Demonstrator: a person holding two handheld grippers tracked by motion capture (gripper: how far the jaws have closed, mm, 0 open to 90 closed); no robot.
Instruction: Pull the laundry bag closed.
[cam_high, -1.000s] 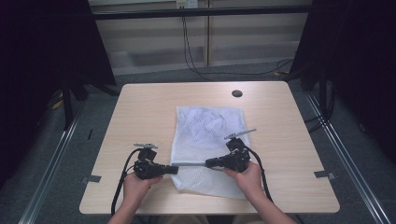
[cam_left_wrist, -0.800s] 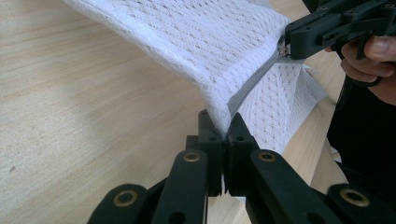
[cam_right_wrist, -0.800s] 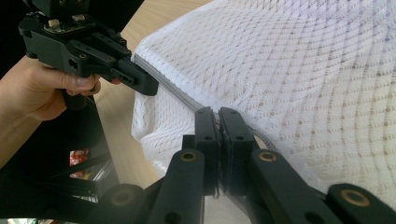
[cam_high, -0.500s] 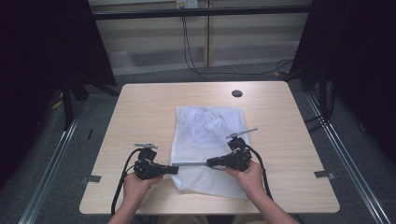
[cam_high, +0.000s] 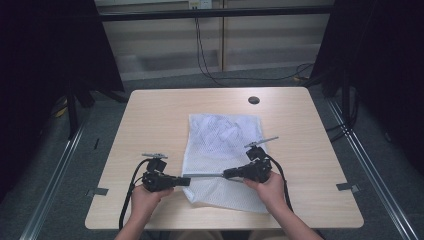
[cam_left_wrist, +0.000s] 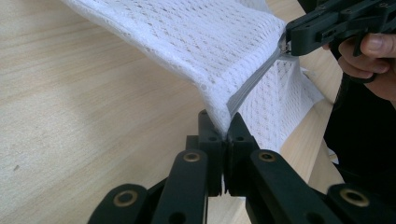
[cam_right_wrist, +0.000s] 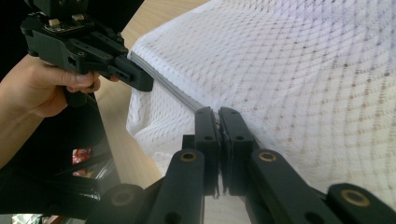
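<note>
Left gripper (cam_left_wrist: 223, 133) clamped on white mesh bag (cam_high: 220, 145) (zipper edge), right gripper (cam_right_wrist: 218, 116) likewise; wooden table (cam_high: 150, 115).

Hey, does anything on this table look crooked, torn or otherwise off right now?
Nothing looks damaged or spilled. The white mesh bag lies slightly askew, its zipper edge lifted taut between the left tool and right tool.

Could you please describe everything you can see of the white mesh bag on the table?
The white mesh bag is a flat, rectangular pouch of soft netted fabric with a grey zipper line across its near part. It lies on the wooden table, slightly right of centre. The left gripper pinches the zipper's left end and the right gripper clamps further along it, lifting that strip taut between them.
</note>
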